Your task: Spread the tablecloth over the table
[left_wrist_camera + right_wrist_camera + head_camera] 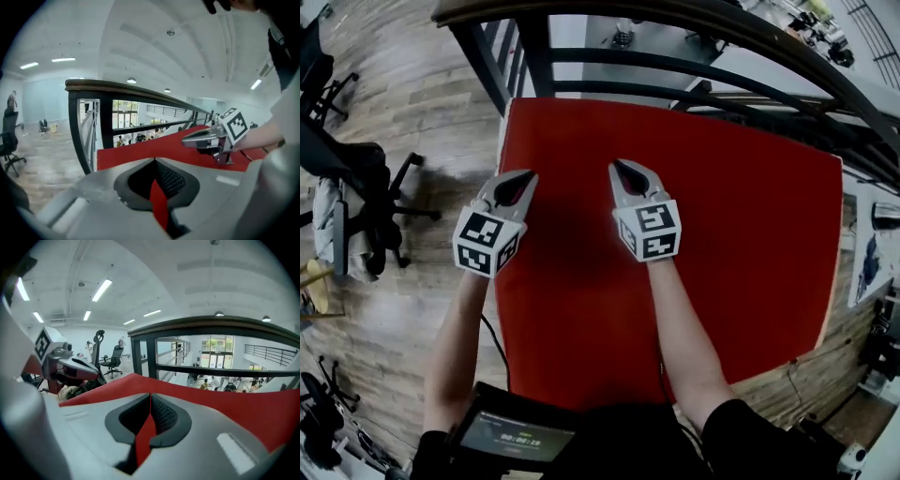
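We stand on a wood-floored landing (412, 94) with a dark railing (675, 66) just beyond the table. The red tablecloth (750, 234) already lies flat across the table (838, 272) and reaches its near, far and left edges, with only a pale rim showing on the right. No raised fold or bunching shows from the head view.

The left gripper (525, 176) hangs over the cloth's left edge and the right gripper (619, 169) over its middle. Both point toward the railing with jaws together, and only a sliver of red shows in the slit between each pair. We cannot confirm any pinch of cloth there.

We judge the spreading nearly finished — what remains is trimming. The next move calls for checking the overhang, then tugging or smoothing the cloth rightward to cover that rim. An office chair (375, 187) stands off to the left, well clear.
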The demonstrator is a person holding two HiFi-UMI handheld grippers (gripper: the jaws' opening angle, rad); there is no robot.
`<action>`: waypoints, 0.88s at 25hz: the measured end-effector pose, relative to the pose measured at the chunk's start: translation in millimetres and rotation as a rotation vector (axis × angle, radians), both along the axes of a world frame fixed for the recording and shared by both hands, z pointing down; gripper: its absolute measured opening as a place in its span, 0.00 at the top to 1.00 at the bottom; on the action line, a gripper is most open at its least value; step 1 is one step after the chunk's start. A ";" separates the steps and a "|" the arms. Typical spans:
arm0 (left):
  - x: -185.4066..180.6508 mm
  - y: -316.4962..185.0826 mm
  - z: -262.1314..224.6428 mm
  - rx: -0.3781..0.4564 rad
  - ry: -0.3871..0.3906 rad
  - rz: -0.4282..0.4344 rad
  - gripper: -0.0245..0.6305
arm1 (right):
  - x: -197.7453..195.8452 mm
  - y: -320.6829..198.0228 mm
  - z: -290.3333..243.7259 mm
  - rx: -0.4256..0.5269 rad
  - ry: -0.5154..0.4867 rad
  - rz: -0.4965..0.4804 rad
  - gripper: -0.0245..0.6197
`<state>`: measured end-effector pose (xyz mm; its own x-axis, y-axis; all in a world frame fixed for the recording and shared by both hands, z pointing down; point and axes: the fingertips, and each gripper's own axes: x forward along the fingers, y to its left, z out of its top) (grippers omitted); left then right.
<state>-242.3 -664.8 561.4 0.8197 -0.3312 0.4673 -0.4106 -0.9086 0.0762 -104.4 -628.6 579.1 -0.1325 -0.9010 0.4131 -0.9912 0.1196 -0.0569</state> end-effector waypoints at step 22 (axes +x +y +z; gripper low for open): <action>96.5 455.3 -20.7 -0.184 -0.015 0.102 0.95 | 224.7 568.5 -28.7 -0.154 -0.027 0.604 0.95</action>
<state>-145.8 -209.5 540.7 0.8372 -0.1547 0.5246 -0.3196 -0.9167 0.2397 120.2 -60.1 550.4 0.3700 -0.7504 0.5477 -0.8792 -0.4734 -0.0548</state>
